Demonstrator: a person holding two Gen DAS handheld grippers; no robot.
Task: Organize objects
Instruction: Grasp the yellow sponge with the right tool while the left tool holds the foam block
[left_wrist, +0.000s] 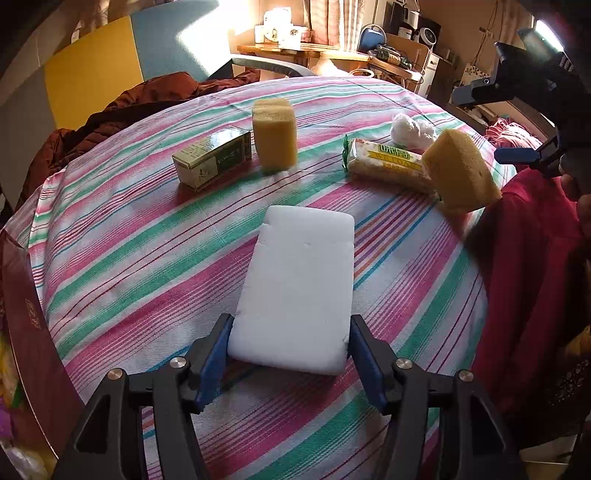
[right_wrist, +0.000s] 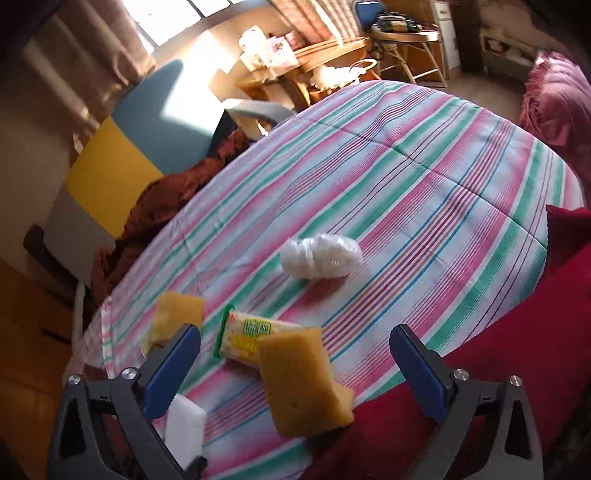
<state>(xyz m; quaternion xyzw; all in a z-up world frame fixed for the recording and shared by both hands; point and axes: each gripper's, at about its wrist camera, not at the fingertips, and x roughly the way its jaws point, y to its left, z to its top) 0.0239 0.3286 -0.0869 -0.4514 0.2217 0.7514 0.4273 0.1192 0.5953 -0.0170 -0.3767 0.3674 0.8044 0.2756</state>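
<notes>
The left gripper (left_wrist: 290, 350) brackets the white sponge (left_wrist: 295, 291), pads barely off it, the right gripper (right_wrist: 295, 365) gapes empty — sorting looks barely begun, items scattered.

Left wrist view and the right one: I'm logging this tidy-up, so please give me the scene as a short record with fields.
surface: striped tablecloth
left gripper: jaws either side of the flat white sponge; whether they press on it is unclear
right gripper: open, empty; tilted yellow sponge ahead of it at the table edge
standing: upright yellow sponge, beside the green box
also lying: snack packet, white plastic bundle
</notes>
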